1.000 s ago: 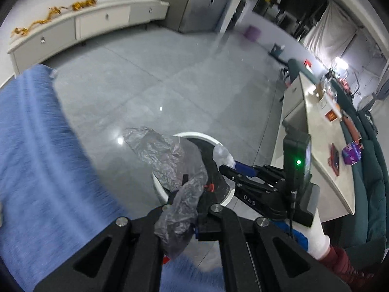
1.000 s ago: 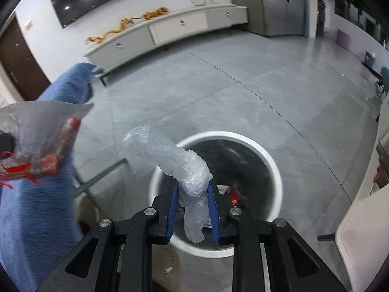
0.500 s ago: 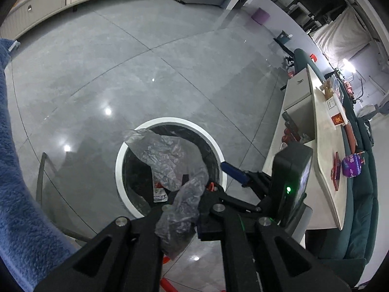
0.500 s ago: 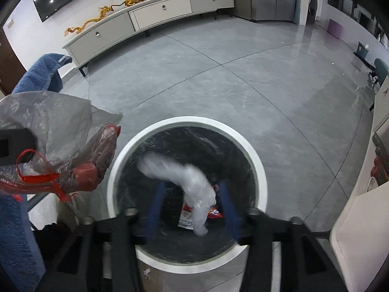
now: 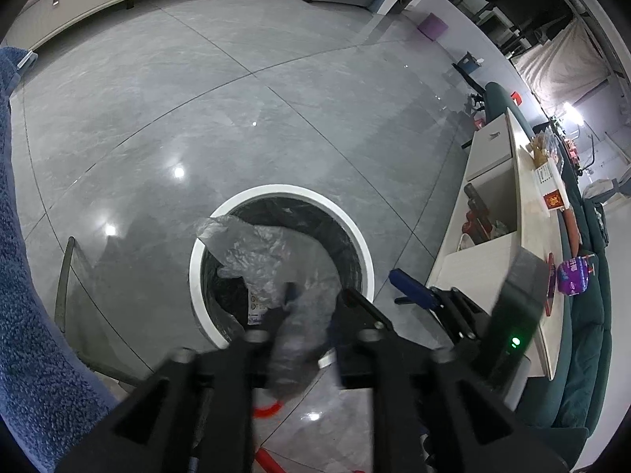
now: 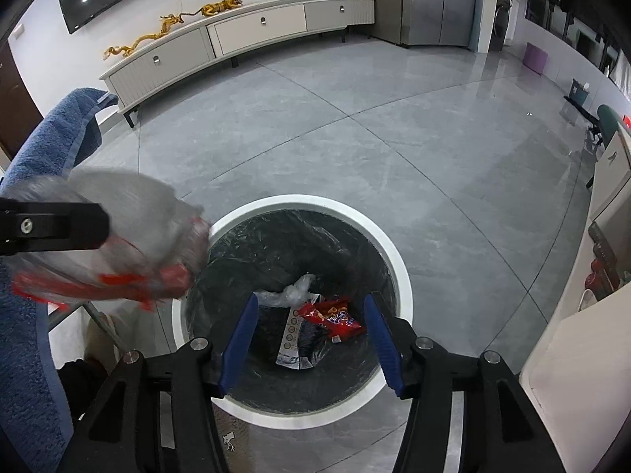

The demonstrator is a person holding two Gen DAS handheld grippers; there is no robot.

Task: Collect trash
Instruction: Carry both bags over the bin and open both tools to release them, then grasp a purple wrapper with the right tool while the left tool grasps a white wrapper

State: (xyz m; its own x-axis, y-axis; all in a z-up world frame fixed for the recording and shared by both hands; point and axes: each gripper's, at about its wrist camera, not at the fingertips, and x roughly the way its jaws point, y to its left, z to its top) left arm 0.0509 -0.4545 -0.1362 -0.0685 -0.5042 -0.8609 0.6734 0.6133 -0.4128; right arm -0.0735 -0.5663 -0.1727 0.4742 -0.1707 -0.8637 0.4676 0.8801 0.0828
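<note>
Over the bin, left wrist view: left gripper (image 5: 305, 307) is blurred, fingers have just been opening. Grey plastic bag (image 5: 268, 254) is between them and sticks up past the tips over the white-rimmed trash bin (image 5: 366, 252). Can't tell if the pads bear on it at all; looks like a release in progress. Right gripper (image 5: 410, 285) shows at the right, blue pad exposed, nothing in it. Red strip below the left gripper's fingers, can't identify it.

Right wrist view: right gripper (image 6: 311, 333) fingers spread wide, have just been opening, nothing between them. Its clear plastic wad (image 6: 294, 291) lies on the bin's bottom beside a red snack wrapper (image 6: 333, 317) and a printed sachet (image 6: 294, 341). Left gripper (image 6: 102, 224) enters at the left edge with the grey plastic bag motion-blurred, red packaging visible inside.

Handling judgement: thin film, nearly weightless, limp, crushes freely, not fragile. Likely to cling to the pads or drift sideways, so release well inside the rim. If regrasping, pinch the bunched neck, not the loose flap.
</note>
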